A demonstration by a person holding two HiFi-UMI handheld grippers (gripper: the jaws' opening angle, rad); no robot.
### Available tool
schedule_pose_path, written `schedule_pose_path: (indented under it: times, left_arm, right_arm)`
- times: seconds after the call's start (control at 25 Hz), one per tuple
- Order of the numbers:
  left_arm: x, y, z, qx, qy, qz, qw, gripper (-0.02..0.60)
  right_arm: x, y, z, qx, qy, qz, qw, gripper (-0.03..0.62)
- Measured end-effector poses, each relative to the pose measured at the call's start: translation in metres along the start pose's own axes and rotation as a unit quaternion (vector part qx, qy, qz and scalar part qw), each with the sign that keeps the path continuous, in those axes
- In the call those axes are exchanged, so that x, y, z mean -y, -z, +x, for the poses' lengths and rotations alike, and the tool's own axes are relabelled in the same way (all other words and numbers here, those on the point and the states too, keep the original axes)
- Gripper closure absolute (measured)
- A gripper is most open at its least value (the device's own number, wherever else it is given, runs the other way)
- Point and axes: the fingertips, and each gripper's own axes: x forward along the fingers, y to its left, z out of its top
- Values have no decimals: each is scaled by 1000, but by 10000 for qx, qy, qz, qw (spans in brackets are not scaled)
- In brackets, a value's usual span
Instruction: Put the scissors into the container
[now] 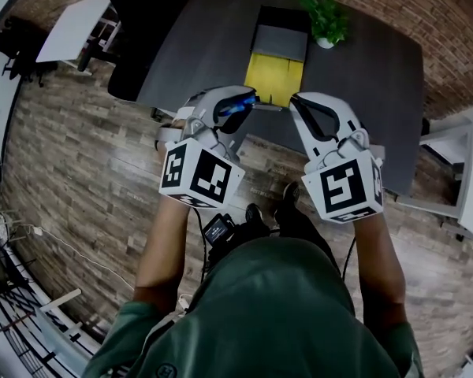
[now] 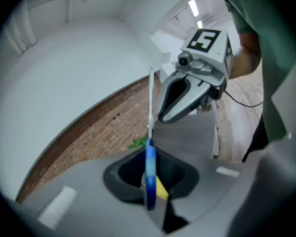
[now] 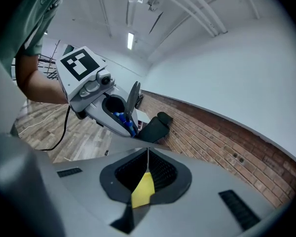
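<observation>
Blue-handled scissors [image 1: 238,103] are pinched in the left gripper [image 1: 248,101], their blades pointing toward the right gripper [image 1: 296,101], whose claw is pressed together with nothing in it. Both hang over the near edge of the dark table [image 1: 363,69], just at the yellow end of the container [image 1: 274,81].

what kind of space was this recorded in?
Likely an office or studio-style workspace: a dark table with a potted plant, a brick wall, wood-plank floor and ceiling strip lights.
</observation>
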Motion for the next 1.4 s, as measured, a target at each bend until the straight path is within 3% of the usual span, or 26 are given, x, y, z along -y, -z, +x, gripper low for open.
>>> schedule_pose_path:
  times: [0.6,0.92,1.4]
  left_arm:
    - [-41,-9,86,-485,-332,-143,9982,546]
    - [-62,6,112,-519,-227,-164,9983,546]
    - [-107,56,161,-284,207,-119,9993,546]
  right_arm:
    - [84,40,39,335,-426,-103,9985,586]
    - [102,50,69,241,-452,-11,9987,586]
    - [131,60,141,-176,-170,149,9996,586]
